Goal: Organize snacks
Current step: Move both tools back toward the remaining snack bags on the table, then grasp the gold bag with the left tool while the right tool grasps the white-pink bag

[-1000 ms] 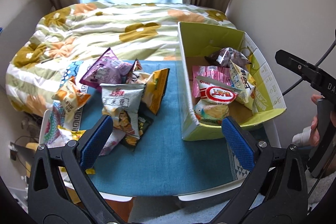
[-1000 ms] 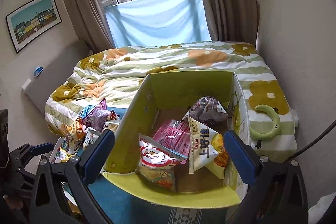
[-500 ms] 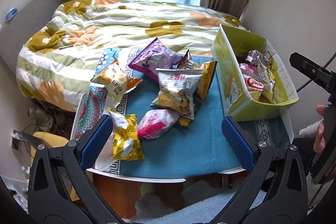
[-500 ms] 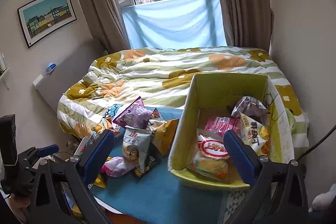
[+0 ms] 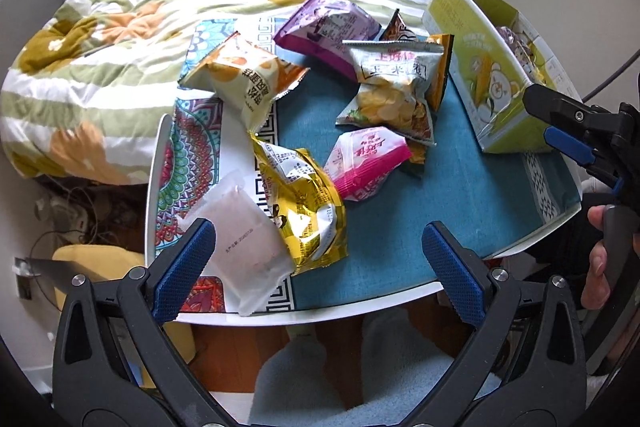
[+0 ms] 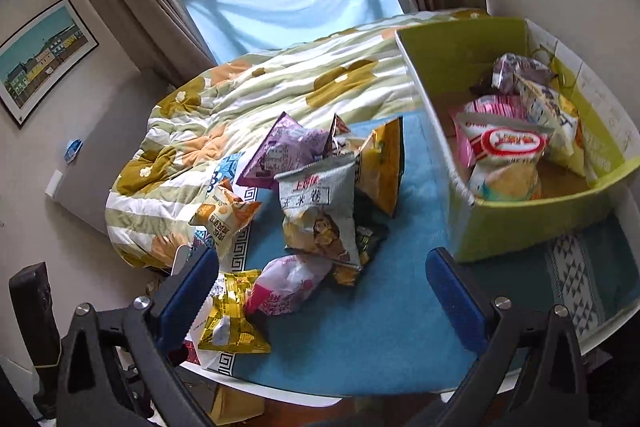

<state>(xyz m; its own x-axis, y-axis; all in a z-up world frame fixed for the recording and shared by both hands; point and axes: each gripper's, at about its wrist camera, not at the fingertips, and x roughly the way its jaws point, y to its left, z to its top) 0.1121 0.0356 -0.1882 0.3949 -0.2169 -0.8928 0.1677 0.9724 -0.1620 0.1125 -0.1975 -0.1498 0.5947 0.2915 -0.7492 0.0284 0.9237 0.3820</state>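
Well, gold snack bag [image 5: 301, 203] lies beyond left gripper [image 5: 318, 251] (fingers spread).

Teal tablecloth [image 5: 460, 187] with mandala-patterned end, lime-green box [image 6: 520, 223], gold foil packet [image 5: 300, 211], magenta-and-white packet [image 5: 366, 163], purple bag [image 5: 328, 23], olive-and-orange floral striped duvet [image 5: 120, 27]

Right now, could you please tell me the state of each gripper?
Left gripper: open, holding nothing, above the gold foil snack bag.
Right gripper: open, holding nothing.
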